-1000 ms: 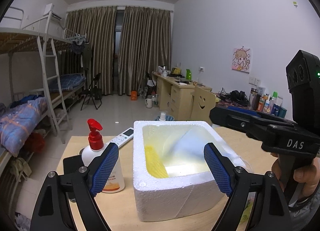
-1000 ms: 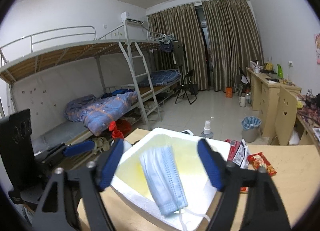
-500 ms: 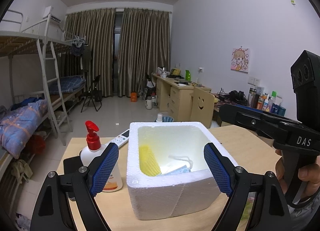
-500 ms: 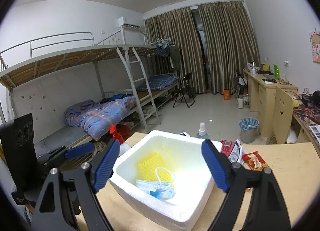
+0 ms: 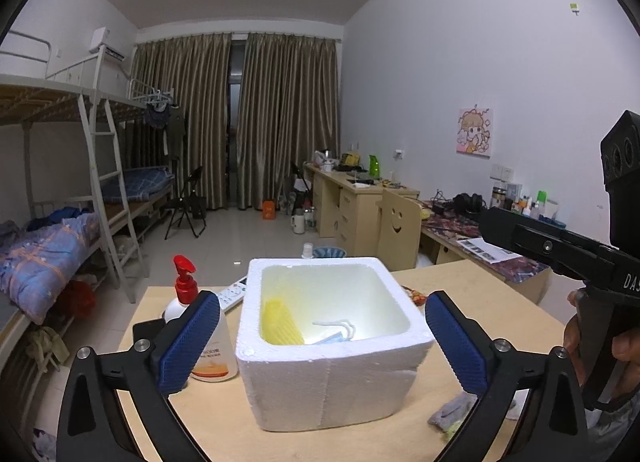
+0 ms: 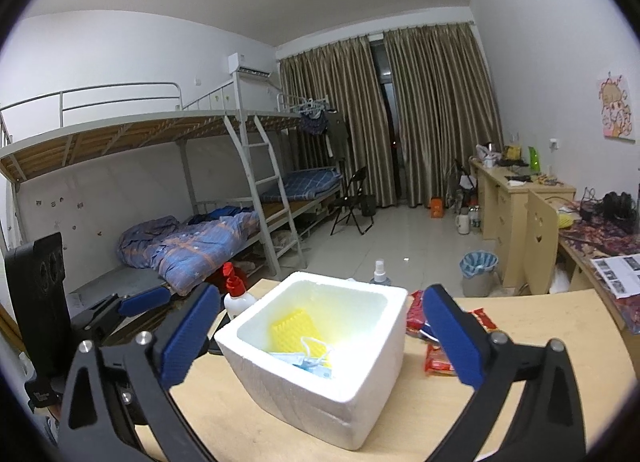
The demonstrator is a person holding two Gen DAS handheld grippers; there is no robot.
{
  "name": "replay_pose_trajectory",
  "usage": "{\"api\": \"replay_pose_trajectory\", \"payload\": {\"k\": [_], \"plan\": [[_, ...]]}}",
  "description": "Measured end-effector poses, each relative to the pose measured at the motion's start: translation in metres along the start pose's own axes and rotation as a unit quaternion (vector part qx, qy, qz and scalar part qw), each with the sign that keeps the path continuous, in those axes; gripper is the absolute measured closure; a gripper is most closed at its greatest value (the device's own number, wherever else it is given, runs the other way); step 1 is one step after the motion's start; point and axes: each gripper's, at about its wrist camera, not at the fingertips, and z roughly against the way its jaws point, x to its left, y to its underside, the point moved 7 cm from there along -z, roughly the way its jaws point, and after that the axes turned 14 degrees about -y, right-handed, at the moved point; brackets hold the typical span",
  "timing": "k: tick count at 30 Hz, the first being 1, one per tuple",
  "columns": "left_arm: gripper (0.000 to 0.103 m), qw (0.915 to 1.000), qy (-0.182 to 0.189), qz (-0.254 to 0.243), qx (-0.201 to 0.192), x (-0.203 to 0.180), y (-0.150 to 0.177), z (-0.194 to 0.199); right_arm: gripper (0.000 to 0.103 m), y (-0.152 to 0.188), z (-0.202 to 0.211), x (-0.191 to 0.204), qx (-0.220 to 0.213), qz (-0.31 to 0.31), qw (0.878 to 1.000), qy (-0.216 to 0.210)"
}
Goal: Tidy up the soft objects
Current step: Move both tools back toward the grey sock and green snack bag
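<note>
Opening empty, both the left hand-held gripper (image 5: 320, 346) and right hand-held gripper (image 6: 316, 338) face the foam box (image 5: 328, 378); grey cloth (image 5: 452, 412) lies at five o'clock, nearer the right.

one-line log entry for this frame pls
left gripper: opening, empty | right gripper: opening, empty | face mask, yellow sponge: in foam box

1. Foam box (image 5: 332, 378): white, pebbled texture.
2. Foam net (image 6: 296, 328): yellow, ribbed.
3. Face mask (image 6: 308, 360): pale blue, white loops.
4. Pump bottle (image 5: 212, 346): white, red pump.
5. Desk (image 5: 224, 422): light wood.
6. Snack packets (image 6: 438, 354): red.
7. Curtains (image 5: 240, 118): olive-brown.
</note>
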Motion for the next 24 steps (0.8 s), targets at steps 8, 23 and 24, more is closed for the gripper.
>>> {"api": "replay_pose_trajectory", "payload": {"k": [8,23,24], "plan": [[0.0,0.9999,0.004,-0.006,-0.012,-0.016,-0.003,0.031,0.0,0.004,0.029,0.008,-0.007,0.018,1.0,0.017],[0.0,0.9989,0.024,-0.013,-0.039,-0.047,-0.005,0.087,0.0,0.012,0.084,0.012,-0.034,0.036,0.998,0.048],[0.0,0.9988,0.025,-0.013,-0.04,-0.048,-0.004,0.089,0.0,0.013,0.086,0.013,-0.036,0.037,0.997,0.05]]}}
